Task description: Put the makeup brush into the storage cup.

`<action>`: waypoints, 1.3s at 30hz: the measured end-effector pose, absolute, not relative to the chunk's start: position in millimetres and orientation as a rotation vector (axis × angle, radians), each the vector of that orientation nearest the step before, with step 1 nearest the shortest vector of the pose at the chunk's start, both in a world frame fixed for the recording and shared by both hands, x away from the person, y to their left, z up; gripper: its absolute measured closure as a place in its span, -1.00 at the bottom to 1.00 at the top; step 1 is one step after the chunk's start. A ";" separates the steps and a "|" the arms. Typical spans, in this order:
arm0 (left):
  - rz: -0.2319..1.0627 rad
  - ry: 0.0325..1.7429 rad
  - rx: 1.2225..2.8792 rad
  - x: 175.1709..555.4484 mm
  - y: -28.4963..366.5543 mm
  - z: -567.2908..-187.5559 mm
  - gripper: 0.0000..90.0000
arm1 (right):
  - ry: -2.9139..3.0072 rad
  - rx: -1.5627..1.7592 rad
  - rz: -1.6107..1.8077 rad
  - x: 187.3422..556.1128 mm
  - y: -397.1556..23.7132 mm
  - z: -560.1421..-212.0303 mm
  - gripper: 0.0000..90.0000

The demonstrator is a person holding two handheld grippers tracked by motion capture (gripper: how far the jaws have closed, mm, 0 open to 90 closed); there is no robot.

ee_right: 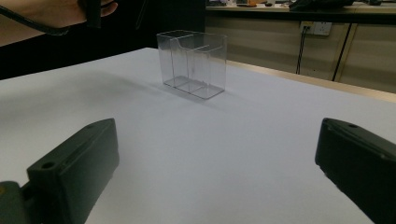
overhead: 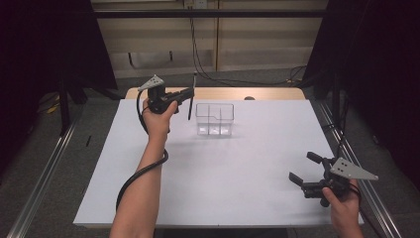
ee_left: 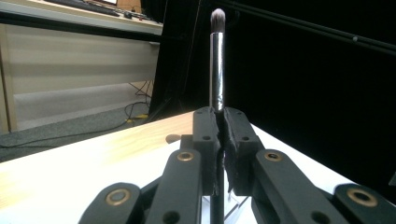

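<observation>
My left gripper point(overhead: 187, 94) is raised above the table's far left and is shut on a makeup brush point(overhead: 192, 95). The brush point(ee_left: 216, 60) stands upright between the closed jaws, its silver ferrule and soft bristle tip on top, its dark handle hanging below. Just to the right of it stands a clear plastic organizer box point(overhead: 214, 119) with inner dividers; the same box point(ee_right: 192, 63) looks empty in the right gripper view. My right gripper point(overhead: 304, 168) rests low near the table's front right corner, open, with nothing between its jaws.
The white table top point(overhead: 218, 178) has a wooden strip point(overhead: 218, 93) along its far edge. Metal rails run along both sides of the table point(overhead: 44, 168). Cables lie on the floor behind it point(overhead: 237, 79).
</observation>
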State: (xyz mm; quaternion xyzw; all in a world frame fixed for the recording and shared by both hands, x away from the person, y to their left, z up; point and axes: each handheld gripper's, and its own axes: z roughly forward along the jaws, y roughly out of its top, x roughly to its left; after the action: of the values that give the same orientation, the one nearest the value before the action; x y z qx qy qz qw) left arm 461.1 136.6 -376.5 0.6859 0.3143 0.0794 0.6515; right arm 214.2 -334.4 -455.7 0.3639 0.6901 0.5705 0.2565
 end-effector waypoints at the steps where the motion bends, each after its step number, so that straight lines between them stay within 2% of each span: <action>1: 0.183 0.716 1.556 461.3 135.3 -376.0 0.87 | 1.874 0.986 1.548 214.1 -334.3 -455.7 -1.00; 39: 0.218 0.687 1.561 469.9 97.6 -370.6 0.87 | 1.870 0.980 1.549 212.5 -335.4 -455.0 -1.00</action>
State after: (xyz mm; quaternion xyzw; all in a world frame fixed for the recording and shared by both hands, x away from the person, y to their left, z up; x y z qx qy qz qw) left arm 469.9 97.6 -370.6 0.6878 0.3029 0.0962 0.6527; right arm 212.5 -335.4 -455.0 0.3616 0.6899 0.5715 0.2583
